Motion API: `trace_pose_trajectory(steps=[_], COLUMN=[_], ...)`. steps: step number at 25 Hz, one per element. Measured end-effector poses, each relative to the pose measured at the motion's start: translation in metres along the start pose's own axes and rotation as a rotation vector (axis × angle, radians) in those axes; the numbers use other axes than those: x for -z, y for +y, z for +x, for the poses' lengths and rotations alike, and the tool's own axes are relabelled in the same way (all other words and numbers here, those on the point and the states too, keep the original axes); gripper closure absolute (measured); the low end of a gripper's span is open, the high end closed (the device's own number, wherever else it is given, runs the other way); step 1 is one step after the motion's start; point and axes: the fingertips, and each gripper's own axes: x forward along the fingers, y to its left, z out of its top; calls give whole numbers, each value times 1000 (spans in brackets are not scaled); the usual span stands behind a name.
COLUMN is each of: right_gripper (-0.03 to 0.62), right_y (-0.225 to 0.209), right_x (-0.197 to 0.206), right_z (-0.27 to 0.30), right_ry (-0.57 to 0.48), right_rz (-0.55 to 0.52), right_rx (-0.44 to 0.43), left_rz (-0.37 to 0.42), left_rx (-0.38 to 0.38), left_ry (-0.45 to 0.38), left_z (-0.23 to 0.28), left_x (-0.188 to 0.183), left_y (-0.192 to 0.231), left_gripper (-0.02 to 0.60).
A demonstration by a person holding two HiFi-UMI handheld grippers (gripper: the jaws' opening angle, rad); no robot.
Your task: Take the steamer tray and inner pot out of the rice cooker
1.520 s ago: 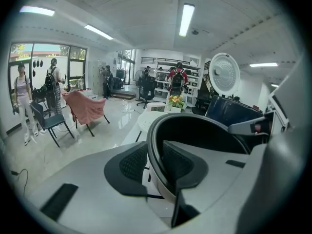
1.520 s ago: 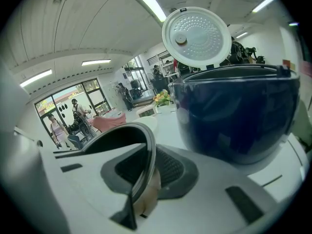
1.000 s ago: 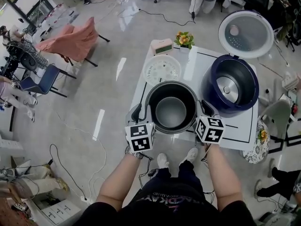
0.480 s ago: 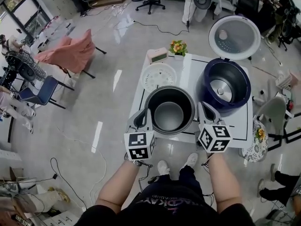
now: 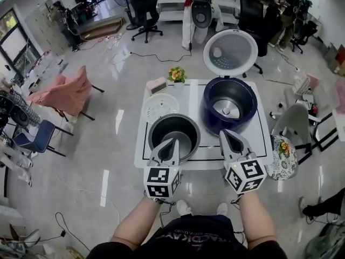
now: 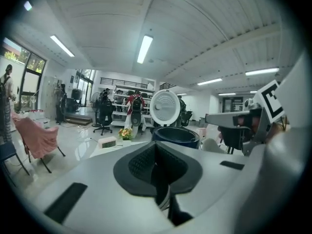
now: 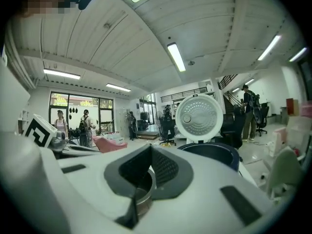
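The dark inner pot (image 5: 157, 129) with a grey inside stands on the white table (image 5: 196, 93), left of the navy rice cooker (image 5: 211, 118), whose white lid (image 5: 230, 52) is up. Behind the pot lies the white round steamer tray (image 5: 160, 106). My left gripper (image 5: 173, 141) hangs over the pot's near rim, shut and empty. To the pot's right, in front of the cooker, my right gripper (image 5: 224, 133) is also shut on nothing. The left gripper view shows the shut left gripper (image 6: 156, 147) pointing at the cooker (image 6: 176, 136). Below the shut right gripper (image 7: 150, 151), the pot's metal rim (image 7: 144, 195) shows.
A small clock (image 5: 157, 85) and a flower pot (image 5: 176, 74) stand at the table's far edge. Office chairs (image 5: 145, 12), a pink-draped chair (image 5: 64, 93), a round patterned stool (image 5: 281, 158) and floor cables surround the table. People stand at the room's far side.
Both grippers left the pot's two sides and rose toward me, now shut above the table's front. The pot stays on the table. The head view tipped up, showing more of the room.
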Motion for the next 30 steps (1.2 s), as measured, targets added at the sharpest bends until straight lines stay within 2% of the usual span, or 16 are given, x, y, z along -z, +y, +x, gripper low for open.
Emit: trace_pose_trajectory(steps=[5,9,15,21,26,30], right_gripper=[592,592,592,592,592,592], right_y=[-24,-37,-67,-81,-72,-63], right_x=[-9,-4,4,12,23,21], right_z=[-39,-73,-140,-204,-236,-248], right_ry=[-22,-22,-29,-32,-19,-15], right_rz=[10,16,28,38,52,37], right_rx=[22,13,-43,-135,-222,-268], left_rz=[15,22,42,58,52,37], left_rx=[68,73,17,-68,-138,-182], left_ry=[-30,-37,-47,-68,-74,-86], left_z=[-2,-14,-39,-86,-124,-139], left_x=[-8,-4,8,17,29,26], left_y=[-51,-86,-160,-226,-257,-264], left_gripper=[578,578,578,578,578,578])
